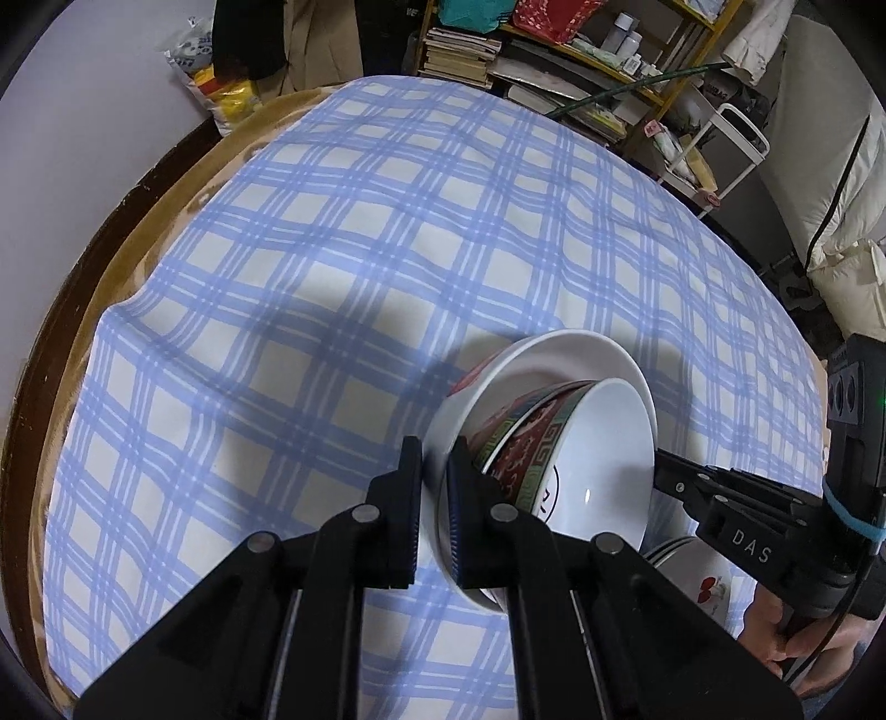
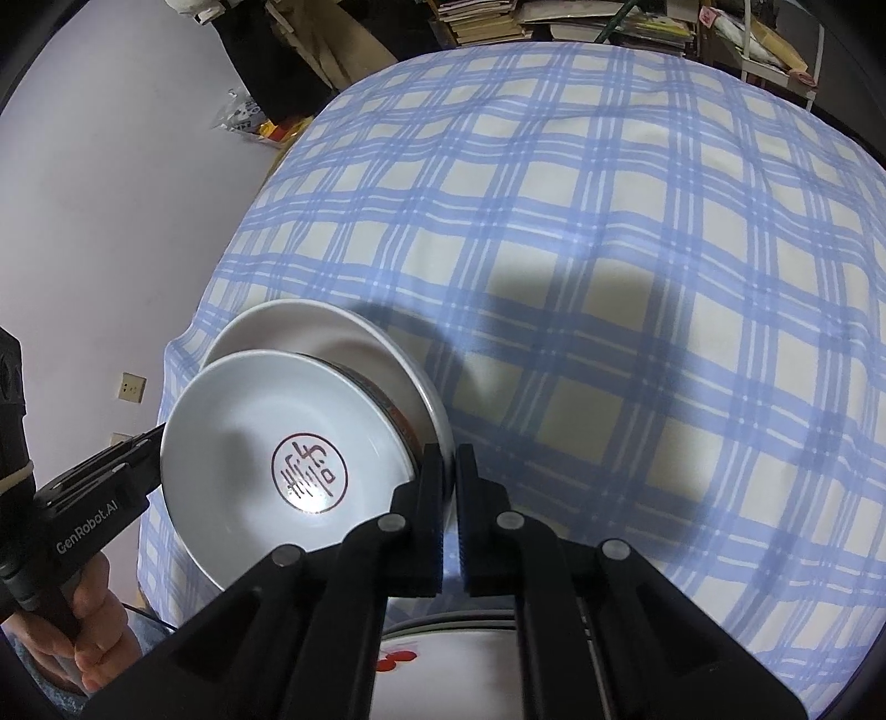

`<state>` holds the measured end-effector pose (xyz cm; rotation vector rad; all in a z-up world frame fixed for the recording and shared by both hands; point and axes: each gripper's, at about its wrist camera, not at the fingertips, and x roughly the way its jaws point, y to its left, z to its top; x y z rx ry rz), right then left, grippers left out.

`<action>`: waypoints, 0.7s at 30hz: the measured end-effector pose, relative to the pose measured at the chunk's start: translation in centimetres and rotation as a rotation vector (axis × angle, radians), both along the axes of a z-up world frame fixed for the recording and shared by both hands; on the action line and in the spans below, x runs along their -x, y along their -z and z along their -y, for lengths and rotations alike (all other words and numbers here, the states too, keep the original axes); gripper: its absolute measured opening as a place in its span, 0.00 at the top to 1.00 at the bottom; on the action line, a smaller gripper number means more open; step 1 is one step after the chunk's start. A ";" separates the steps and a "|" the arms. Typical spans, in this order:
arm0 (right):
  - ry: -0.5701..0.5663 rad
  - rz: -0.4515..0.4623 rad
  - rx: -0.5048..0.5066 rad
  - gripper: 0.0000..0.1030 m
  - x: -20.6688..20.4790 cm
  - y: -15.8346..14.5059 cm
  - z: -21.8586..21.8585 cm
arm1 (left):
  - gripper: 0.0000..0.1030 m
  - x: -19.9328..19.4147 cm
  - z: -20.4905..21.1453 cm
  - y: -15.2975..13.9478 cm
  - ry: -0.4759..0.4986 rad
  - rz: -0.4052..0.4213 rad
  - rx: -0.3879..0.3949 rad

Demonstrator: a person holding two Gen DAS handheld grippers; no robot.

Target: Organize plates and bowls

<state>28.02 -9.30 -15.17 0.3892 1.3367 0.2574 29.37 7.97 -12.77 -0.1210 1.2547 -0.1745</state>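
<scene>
Two nested bowls hang tilted above the table between my two grippers. The outer one is a plain white bowl (image 1: 545, 360) (image 2: 310, 332). Inside it sits a bowl with a red patterned outside (image 1: 523, 443) and a white inside bearing a red round seal (image 2: 307, 471). My left gripper (image 1: 434, 487) is shut on the stack's rim at one side. My right gripper (image 2: 449, 487) is shut on the rim at the opposite side. White plates (image 1: 698, 576) (image 2: 443, 637) with a red motif lie stacked below, mostly hidden.
A blue-and-white checked cloth (image 1: 332, 277) (image 2: 609, 277) covers the round table, whose brown edge (image 1: 83, 277) shows at the left. Shelves with books and clutter (image 1: 554, 50) stand beyond the far edge. A hand (image 2: 94, 637) holds the other gripper's handle.
</scene>
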 end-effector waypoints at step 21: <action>-0.007 -0.016 -0.012 0.92 -0.3 0.1 0.3 | 0.93 0.1 0.2 0.0 -0.002 0.030 -0.007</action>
